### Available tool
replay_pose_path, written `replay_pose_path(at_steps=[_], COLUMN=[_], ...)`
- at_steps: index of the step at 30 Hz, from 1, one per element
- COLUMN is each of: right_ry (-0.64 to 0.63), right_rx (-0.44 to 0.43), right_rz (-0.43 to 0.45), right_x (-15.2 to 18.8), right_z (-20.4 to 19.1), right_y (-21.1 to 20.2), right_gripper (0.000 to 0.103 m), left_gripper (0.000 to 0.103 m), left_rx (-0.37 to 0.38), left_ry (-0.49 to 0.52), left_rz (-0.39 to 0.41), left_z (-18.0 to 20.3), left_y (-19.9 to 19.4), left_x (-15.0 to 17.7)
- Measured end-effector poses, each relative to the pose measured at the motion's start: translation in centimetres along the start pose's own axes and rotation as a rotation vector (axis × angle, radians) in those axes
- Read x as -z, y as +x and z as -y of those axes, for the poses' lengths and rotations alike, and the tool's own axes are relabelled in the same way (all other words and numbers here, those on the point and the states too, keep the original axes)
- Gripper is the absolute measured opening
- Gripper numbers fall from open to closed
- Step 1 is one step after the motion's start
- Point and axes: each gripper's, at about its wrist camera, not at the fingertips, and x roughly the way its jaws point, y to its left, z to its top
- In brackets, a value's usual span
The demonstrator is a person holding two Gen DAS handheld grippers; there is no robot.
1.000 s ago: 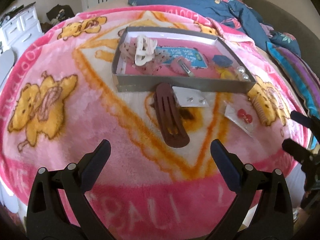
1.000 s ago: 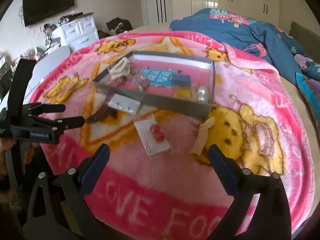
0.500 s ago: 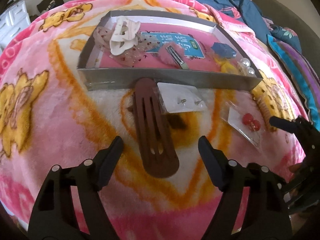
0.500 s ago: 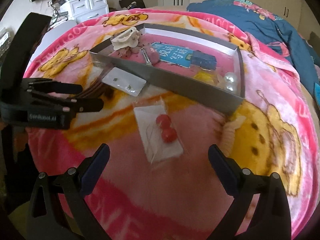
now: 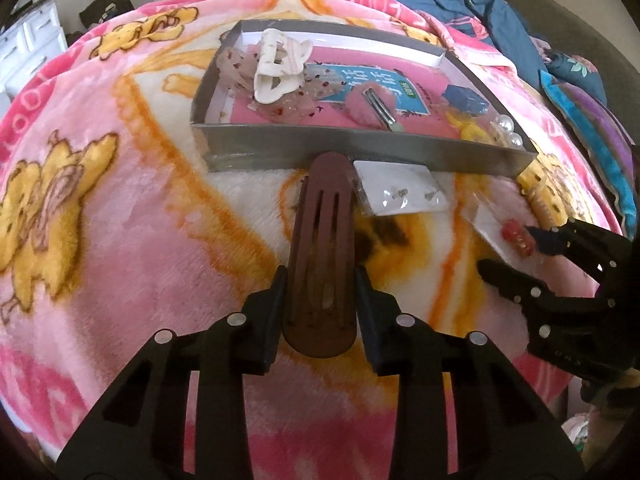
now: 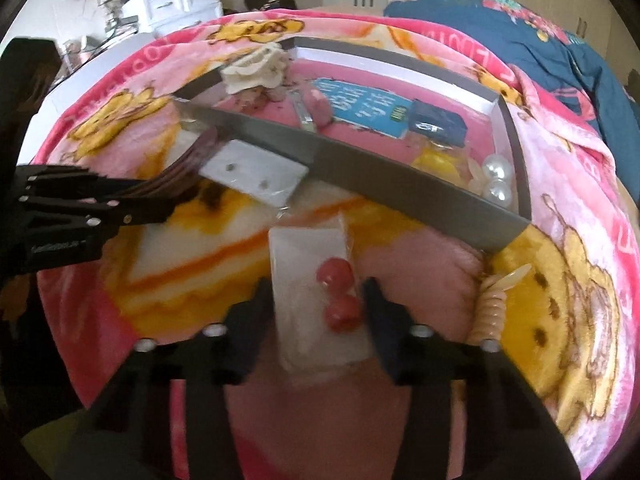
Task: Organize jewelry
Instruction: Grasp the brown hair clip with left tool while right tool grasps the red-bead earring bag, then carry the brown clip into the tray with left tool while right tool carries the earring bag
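A long brown hair clip [image 5: 323, 252] lies on the pink blanket in front of the grey tray [image 5: 360, 154]. My left gripper [image 5: 320, 276] is shut on the clip's near end; it also shows in the right wrist view [image 6: 132, 204]. A clear packet with red bead earrings [image 6: 320, 300] lies on the blanket. My right gripper [image 6: 318, 292] has closed in on both sides of this packet; it shows in the left wrist view [image 5: 516, 252]. A white card with stud earrings [image 5: 400, 192] lies against the tray's front wall.
The tray holds a white claw clip [image 5: 276, 64], a pink pompom clip [image 5: 372, 106], a blue card [image 6: 364, 106], a dark blue box [image 6: 438, 124] and pearls [image 6: 496, 180]. A beige spiral hair tie [image 6: 492, 308] lies right of the packet. A blue duvet [image 6: 540, 36] lies behind.
Both grippers moved forward and down and narrowed. The left one closed on the brown hair clip; the right one closed in around the red earring packet.
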Motion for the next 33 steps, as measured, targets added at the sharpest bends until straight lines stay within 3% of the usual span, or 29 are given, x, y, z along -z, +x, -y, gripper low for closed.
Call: replay_pose_path(at_steps=[12, 22, 33], right_ry=[0.015, 0.009, 0.064], right_rx=[-0.157, -0.165, -0.101], right_rz=[0.062, 0.17, 0.258], right_x=[0.0, -3.7, -7.1], right_z=[-3.3, -4.4, -1.9], right_y=[-3.8, -6.8, -8.1], right_gripper=[0.039, 0.039, 0.039], left_gripper=[0.025, 0.025, 0.025], left_rx=[0.003, -0.021, -0.004], left_ry=[-0.054, -0.079, -0.061], left_rz=[0.077, 0.169, 0.242], left_z=[-2.9, -4.6, -3.4], left_y=[-4.7, -8.6, -10.1], left_x=[1.8, 0.3, -4.0])
